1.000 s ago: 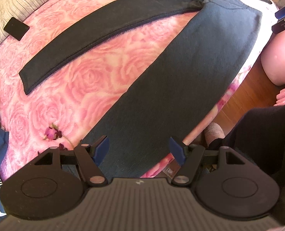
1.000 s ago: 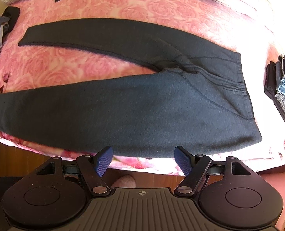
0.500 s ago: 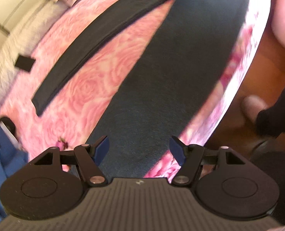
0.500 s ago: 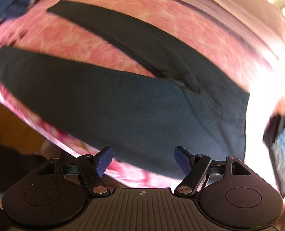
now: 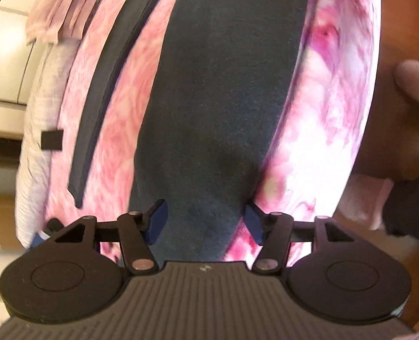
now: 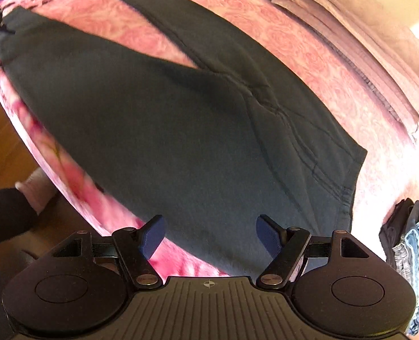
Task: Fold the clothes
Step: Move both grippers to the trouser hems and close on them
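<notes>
Motion-blurred fisheye views, edges bowed, sunlit glare blowing out pink bedspread [image 5: 331,90]

- A bed [image 6: 308,45] with a pink rose-patterned cover.
- Dark trousers [image 6: 181,130] spread flat on it, legs apart.
- Folded jeans [image 6: 410,243] stacked at the waistband end.
- A small black rectangle [image 5: 51,139] beyond the cuffs.

1. Dark charcoal-navy trousers [image 6: 181,130], plain.
2. Pink bedspread [image 5: 119,119], rose print.
3. Pale grey-white blanket [image 5: 36,119], fine ribbed stripes.
4. Blue denim in folded stack [image 6: 410,243].
5. Black left gripper [image 5: 205,222], blue fingertip pads [image 5: 157,222].
6. Black right gripper [image 6: 211,235], blue pads too.
</notes>
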Demonstrator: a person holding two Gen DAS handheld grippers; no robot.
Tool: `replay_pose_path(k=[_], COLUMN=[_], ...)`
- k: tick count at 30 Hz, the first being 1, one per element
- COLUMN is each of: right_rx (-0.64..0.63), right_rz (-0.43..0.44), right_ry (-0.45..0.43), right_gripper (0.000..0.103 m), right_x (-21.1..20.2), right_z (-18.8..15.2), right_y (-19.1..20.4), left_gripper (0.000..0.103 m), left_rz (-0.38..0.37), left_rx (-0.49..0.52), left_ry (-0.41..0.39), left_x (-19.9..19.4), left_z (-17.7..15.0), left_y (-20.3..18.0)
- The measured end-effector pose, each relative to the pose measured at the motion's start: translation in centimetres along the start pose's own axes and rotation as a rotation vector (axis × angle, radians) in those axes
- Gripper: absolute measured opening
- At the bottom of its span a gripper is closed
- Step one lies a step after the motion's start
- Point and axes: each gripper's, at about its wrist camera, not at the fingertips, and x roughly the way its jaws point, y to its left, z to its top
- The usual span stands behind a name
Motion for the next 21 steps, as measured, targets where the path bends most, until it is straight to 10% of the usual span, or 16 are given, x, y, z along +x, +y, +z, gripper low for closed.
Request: replay_pose_path(k=[9, 21], right_rx=[-0.15, -0.517], right_rz=[-0.128, -0.171], right_ry=[-0.025, -0.23], right_gripper=[0.074, 0.074], right_x=[1.4, 5.4], right_z=[-4.1, -8.5], right_y=[0.1, 3.8], left_gripper=[0.036, 0.044], left_rz=[0.078, 0.122], left_rx=[-0.02, -0.003], left_ry=[0.05, 0.014], left_x=[1.0, 0.5], left_z=[0.2, 1.4], left_y=[0.8, -0.6])
